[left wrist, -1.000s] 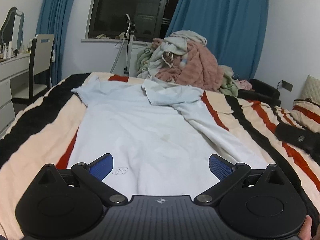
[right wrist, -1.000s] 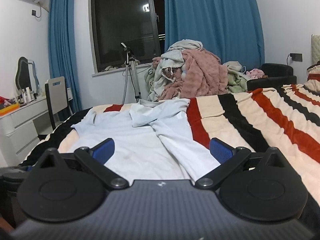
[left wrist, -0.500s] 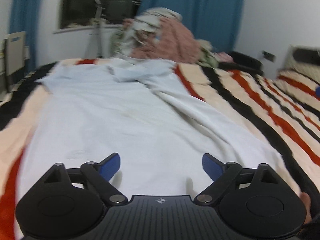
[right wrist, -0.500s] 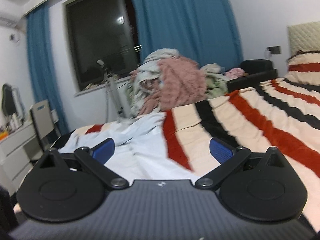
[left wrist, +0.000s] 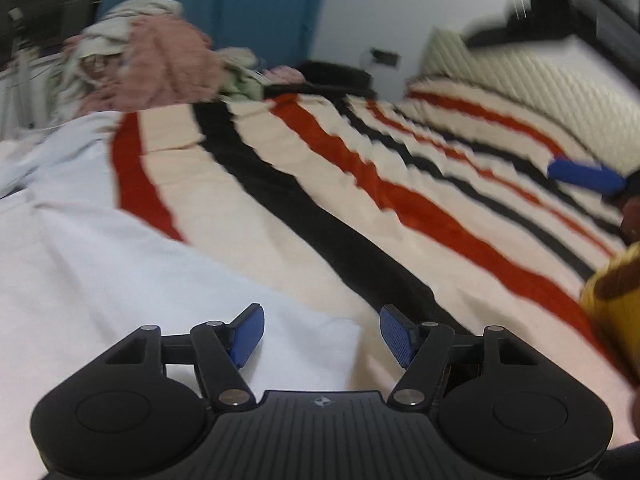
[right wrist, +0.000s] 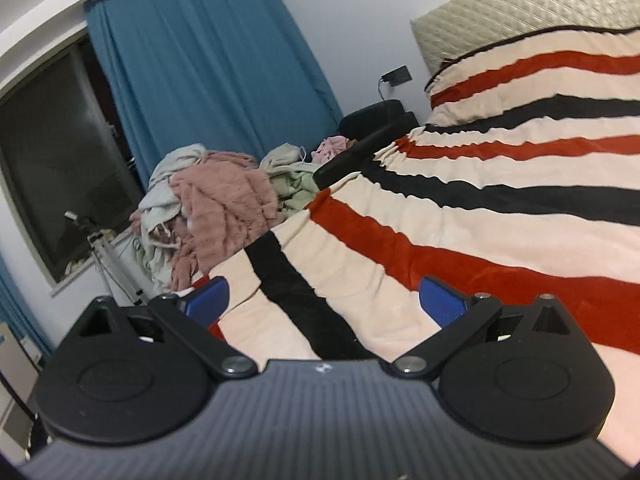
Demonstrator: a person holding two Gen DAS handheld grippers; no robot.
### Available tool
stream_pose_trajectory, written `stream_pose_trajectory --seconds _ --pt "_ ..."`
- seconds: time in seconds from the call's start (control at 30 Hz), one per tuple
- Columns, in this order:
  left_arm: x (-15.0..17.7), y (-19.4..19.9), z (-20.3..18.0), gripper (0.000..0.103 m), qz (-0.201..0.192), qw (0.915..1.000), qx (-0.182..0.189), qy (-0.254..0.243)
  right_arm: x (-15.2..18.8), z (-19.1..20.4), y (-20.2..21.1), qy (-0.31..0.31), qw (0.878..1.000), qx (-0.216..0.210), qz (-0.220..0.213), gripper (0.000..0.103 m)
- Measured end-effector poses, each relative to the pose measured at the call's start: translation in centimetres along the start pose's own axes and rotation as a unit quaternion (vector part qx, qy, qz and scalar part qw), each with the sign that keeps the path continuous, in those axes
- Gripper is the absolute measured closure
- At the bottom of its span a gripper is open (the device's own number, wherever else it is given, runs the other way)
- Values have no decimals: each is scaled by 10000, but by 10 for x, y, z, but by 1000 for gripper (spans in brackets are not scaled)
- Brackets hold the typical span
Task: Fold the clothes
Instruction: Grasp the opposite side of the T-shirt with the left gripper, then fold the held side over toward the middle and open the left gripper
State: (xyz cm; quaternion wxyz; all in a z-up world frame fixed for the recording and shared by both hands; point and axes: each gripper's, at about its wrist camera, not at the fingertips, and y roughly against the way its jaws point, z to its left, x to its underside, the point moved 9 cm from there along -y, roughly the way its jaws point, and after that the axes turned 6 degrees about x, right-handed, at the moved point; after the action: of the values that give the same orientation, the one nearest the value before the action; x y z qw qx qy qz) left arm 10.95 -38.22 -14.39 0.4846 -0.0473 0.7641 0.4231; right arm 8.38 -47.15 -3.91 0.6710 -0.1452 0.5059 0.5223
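Observation:
A pale blue shirt [left wrist: 92,264] lies flat on the striped blanket [left wrist: 360,184], filling the left of the left wrist view. My left gripper [left wrist: 322,334] hangs low over the shirt's near right corner [left wrist: 340,344]; its jaws are closing, the corner lies between the blue pads, and they do not press on it. My right gripper [right wrist: 324,298] is open over bare blanket [right wrist: 460,216] with nothing between its fingers; the shirt is out of that view. One blue finger of the right gripper [left wrist: 584,176] shows at the right edge of the left wrist view.
A heap of pink and pale clothes [right wrist: 216,208] is piled beyond the bed's far side. Blue curtains [right wrist: 208,80] and a dark window [right wrist: 52,184] stand behind it. A quilted headboard [right wrist: 520,12] and a black seat [right wrist: 376,120] are at the right. A yellow sleeve [left wrist: 616,304] is at the right edge.
Both grippers swung to the right across the bed. The left one dropped toward the shirt's right corner and its jaws narrowed. The right one now faces bare blanket, still open.

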Motion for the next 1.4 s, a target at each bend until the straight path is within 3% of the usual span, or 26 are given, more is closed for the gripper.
stream_pose_trajectory --seconds 0.07,0.13,0.17,0.23,0.47,0.63,0.8,0.9,1.0,1.07,1.17,1.23,1.3,1.4 --pt "9 -20 -2 44 185 9998 12 -26 2 -3 -7 51 10000 83 -3 0" --pt "15 -33 7 84 285 9995 -14 139 7 -5 -15 147 9998 132 63 0" --pt "16 -35 12 93 262 9993 -19 274 10 -5 -16 177 9997 154 70 0" --pt "13 -34 21 98 165 9985 22 521 10 -4 -18 275 9995 168 12 0" --pt "-22 54 33 98 -741 9934 299 825 -6 -7 0 274 9979 297 -510 0" --pt "-27 156 63 98 -1239 9760 363 1753 -10 -4 10 321 9973 288 -595 0" --pt "26 243 103 98 -1407 9536 128 2657 4 24 18 747 9966 -50 -356 0" --pt "72 265 129 100 -1170 9415 -78 3160 25 46 19 1042 9938 -395 15 0" --pt "113 266 150 102 -700 9319 -224 3552 47 67 17 1290 9883 -681 441 0" --pt "127 262 159 101 -595 9242 -211 3766 61 78 16 1432 9840 -809 688 0" --pt "136 260 171 90 -479 9214 -281 3846 78 92 20 1698 9771 -944 873 0" --pt "137 259 176 54 -457 9225 -348 3816 86 99 24 1826 9737 -1022 904 0" --pt "137 258 177 46 -463 9257 -428 3731 93 107 28 1892 9706 -1135 964 0" --pt "134 254 175 46 -425 9331 -622 3516 104 117 32 1932 9664 -1319 1070 0"
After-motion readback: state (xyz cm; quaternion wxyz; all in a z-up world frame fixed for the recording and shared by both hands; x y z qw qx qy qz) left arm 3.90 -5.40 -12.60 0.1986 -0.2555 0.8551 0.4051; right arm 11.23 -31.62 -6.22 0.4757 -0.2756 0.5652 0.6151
